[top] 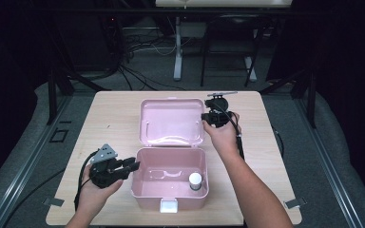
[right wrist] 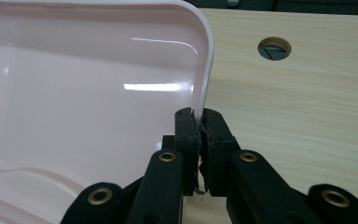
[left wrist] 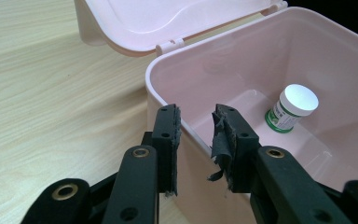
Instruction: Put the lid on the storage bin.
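Spreading widest across the scene: a pale wooden table (top: 109, 123), bearing everything else, with a round cable hole (right wrist: 274, 48) showing in its top in the right gripper view.

Sitting at the middle of the table: a pink plastic box (top: 168, 178), standing open, its white latch (top: 168, 205) facing the person's edge.

Lying flat behind the box and joined to it by the hinge (left wrist: 171, 45): the pink lid (top: 171, 121), showing its glossy inner face upward.

Reaching over the table from the near edge on the right: a forearm and hand carrying the right gripper (top: 204, 122) to the lid's right rim. Pinching that rim: both black jaws, closed on the lid's edge (right wrist: 200, 109), one pad pressing on the inner face and the other on the outside, the rim running straight up from between them.

Resting at the box's left side: the left gripper (top: 135, 165), carrying a grey three-cornered plate (top: 105, 153). Straddling the box's left wall (left wrist: 168, 84): the two jaws, standing apart, one outside over the table and one inside over the box, with a gap showing beside each worn pad (left wrist: 224, 135) and nothing being squeezed.

Standing upright on the box floor, toward the right near corner and well apart from both pairs of jaws: a small bottle (left wrist: 292, 108) with a white cap and a green and white label.
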`<control>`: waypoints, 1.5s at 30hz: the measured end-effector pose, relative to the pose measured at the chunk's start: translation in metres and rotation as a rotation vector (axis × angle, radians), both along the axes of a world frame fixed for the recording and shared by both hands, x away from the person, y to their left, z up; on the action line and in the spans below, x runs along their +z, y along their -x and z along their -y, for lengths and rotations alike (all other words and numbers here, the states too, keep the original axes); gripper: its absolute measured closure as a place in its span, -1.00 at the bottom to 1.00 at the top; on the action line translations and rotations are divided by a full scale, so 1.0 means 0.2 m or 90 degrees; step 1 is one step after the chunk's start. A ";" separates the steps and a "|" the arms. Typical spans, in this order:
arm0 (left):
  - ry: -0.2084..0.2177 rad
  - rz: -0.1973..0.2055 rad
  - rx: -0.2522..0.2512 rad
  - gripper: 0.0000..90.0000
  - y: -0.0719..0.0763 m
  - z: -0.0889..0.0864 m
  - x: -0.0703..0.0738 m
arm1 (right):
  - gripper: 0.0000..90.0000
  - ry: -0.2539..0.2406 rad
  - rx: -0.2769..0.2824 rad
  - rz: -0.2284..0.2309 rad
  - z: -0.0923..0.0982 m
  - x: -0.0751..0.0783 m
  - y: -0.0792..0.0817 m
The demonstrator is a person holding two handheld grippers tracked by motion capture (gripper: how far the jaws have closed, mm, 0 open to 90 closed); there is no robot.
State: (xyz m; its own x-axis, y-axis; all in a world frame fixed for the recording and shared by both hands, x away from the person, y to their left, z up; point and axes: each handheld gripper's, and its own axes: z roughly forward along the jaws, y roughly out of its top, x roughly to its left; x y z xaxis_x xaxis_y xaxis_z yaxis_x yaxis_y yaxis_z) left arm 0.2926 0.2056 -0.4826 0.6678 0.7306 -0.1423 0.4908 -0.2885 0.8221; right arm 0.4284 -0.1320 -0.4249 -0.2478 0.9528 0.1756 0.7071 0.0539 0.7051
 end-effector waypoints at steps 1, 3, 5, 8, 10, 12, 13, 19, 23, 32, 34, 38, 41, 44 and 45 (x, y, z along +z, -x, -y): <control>0.000 0.000 0.000 0.57 0.00 0.00 0.00 | 0.92 -0.002 0.000 -0.001 0.00 0.00 0.00; 0.000 0.000 0.000 0.57 0.00 0.00 0.00 | 0.92 -0.004 0.001 0.002 0.00 0.01 0.01; 0.001 -0.001 0.001 0.57 0.00 0.00 0.00 | 0.92 -0.007 0.001 0.002 0.00 0.02 0.01; 0.000 0.000 0.001 0.57 0.00 0.00 0.00 | 0.92 -0.003 0.004 0.010 0.01 0.03 0.02; 0.001 0.000 0.002 0.57 0.00 0.00 0.00 | 0.93 -0.006 0.005 0.011 0.01 0.03 0.03; 0.001 0.000 0.002 0.57 0.00 0.00 0.00 | 0.93 -0.005 0.010 0.019 0.01 0.04 0.04; 0.001 0.000 0.002 0.57 0.00 0.00 0.00 | 0.93 -0.008 0.008 0.018 0.01 0.04 0.04; 0.001 -0.001 0.003 0.57 0.00 0.00 0.00 | 0.93 -0.007 0.014 0.029 0.01 0.06 0.06; 0.001 -0.001 0.003 0.57 0.00 0.00 0.00 | 0.93 -0.006 0.019 0.037 0.02 0.07 0.08; 0.001 0.000 0.004 0.57 0.00 0.00 0.00 | 0.94 -0.002 0.029 0.057 0.02 0.10 0.12; 0.001 0.000 0.004 0.57 0.00 0.00 0.00 | 0.93 0.002 0.033 0.066 0.02 0.10 0.14; 0.002 0.000 0.005 0.57 0.00 0.00 0.00 | 0.94 -0.003 0.038 0.075 0.03 0.11 0.16; 0.003 -0.001 0.005 0.57 0.00 0.00 0.00 | 0.94 -0.013 0.038 0.078 0.04 0.11 0.17; 0.003 -0.001 0.006 0.57 0.00 0.00 0.00 | 0.94 -0.015 0.039 0.083 0.04 0.11 0.18; 0.004 -0.002 0.007 0.57 0.00 0.00 0.00 | 0.94 -0.018 0.038 0.085 0.04 0.12 0.18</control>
